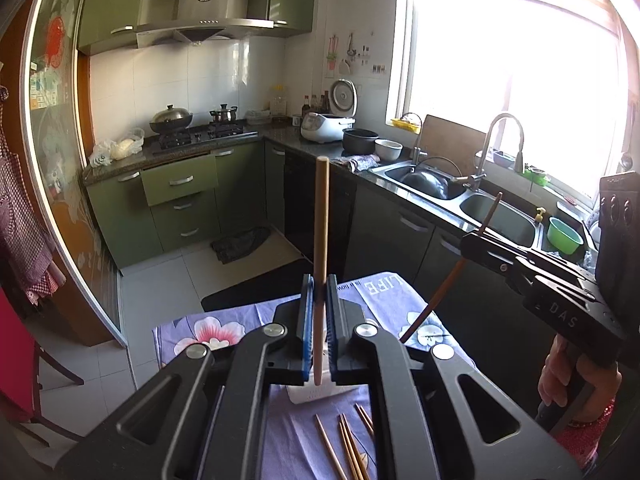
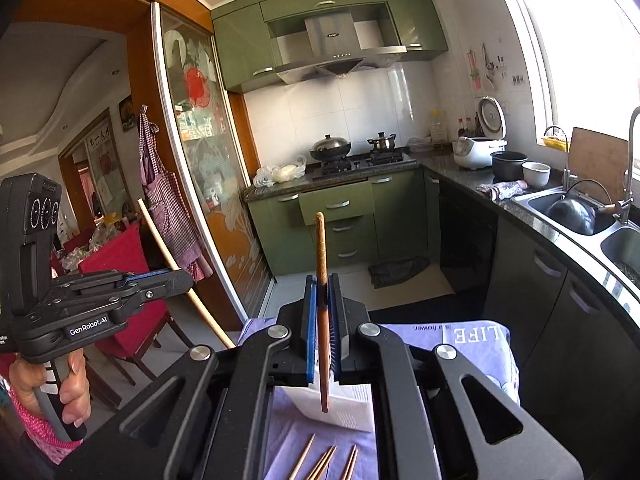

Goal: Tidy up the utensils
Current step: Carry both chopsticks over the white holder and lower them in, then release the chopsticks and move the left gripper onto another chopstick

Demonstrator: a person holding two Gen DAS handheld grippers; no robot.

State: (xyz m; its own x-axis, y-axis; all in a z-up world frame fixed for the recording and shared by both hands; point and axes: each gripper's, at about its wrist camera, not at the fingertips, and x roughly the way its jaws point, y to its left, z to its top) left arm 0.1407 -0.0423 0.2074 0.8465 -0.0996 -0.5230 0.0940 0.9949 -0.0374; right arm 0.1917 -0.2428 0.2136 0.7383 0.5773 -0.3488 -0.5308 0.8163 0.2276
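My left gripper [image 1: 319,300] is shut on a pale wooden chopstick [image 1: 321,216], held upright above a white utensil holder [image 1: 320,394] on the purple flowered cloth [image 1: 280,432]. My right gripper [image 2: 322,300] is shut on a dark brown chopstick [image 2: 321,248], also upright, over the same white holder [image 2: 344,408]. Several loose chopsticks [image 1: 348,444] lie on the cloth below; they also show in the right wrist view [image 2: 324,462]. The right gripper [image 1: 474,240] shows in the left view, the left gripper [image 2: 180,278] in the right view.
A dark counter with a double sink [image 1: 460,196] and tap runs along the right. A stove with pots [image 1: 192,128], a rice cooker [image 1: 326,124] and green cabinets stand behind. A red chair [image 2: 124,276] and a glass sliding door [image 2: 208,184] are to the left.
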